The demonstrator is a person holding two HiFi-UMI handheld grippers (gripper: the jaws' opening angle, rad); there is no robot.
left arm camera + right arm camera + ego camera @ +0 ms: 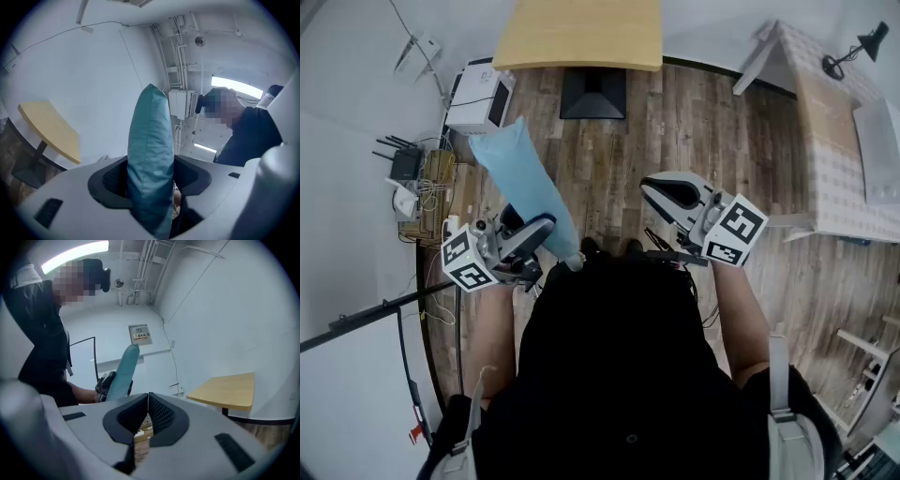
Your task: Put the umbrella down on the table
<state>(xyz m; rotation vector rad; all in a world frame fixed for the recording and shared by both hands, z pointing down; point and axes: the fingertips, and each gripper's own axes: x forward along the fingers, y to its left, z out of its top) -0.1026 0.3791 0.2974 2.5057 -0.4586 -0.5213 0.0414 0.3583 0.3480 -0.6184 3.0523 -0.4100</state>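
A folded light-blue umbrella (520, 178) sticks up and away from me, over the wooden floor. My left gripper (528, 240) is shut on its lower part. In the left gripper view the umbrella (151, 140) fills the gap between the two dark pads of the left gripper (150, 180). My right gripper (664, 194) hangs to the right of the umbrella, apart from it, shut with nothing in it. Its tips meet in the right gripper view (148, 398), which also shows the umbrella (124, 369). The yellow table (581, 33) stands ahead, across the floor.
The table's black base (592, 94) sits on the floor. A white printer (478, 94), a router (405, 165) and cables lie at the left wall. At the right are a checked-cloth table (830, 150) with a black lamp (853, 52). A black pole (366, 314) crosses lower left.
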